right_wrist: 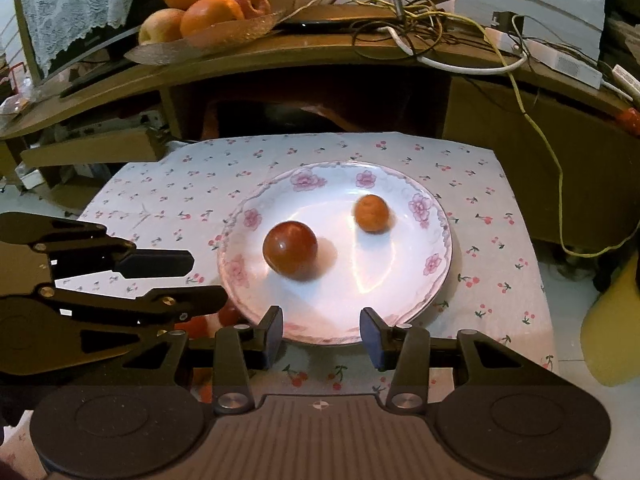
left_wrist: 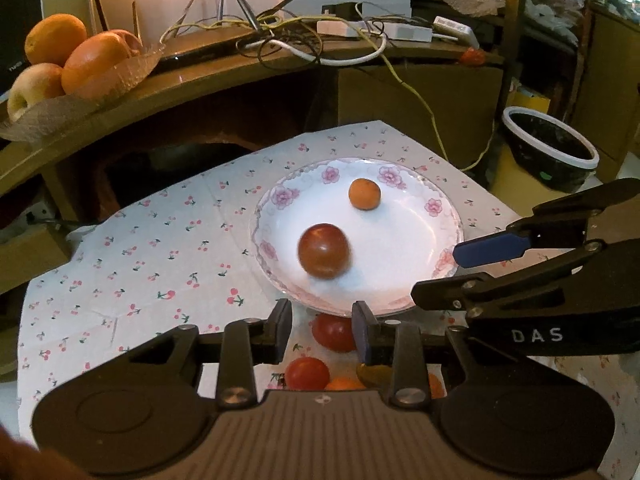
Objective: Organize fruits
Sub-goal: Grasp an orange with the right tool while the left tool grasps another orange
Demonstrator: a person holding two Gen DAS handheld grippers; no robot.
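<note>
Two fruits (right_wrist: 290, 250) on plate (right_wrist: 400, 300); tomatoes (left_wrist: 334, 332) beside.

Both wrist views look down and forward, close over the shared plate (left_wrist: 448, 216), side by side.

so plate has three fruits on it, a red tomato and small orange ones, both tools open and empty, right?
Not three. The right wrist view shows two fruits on the plate: the red tomato and one small orange fruit. Both the left tool and right tool are open and empty, as you said.
</note>
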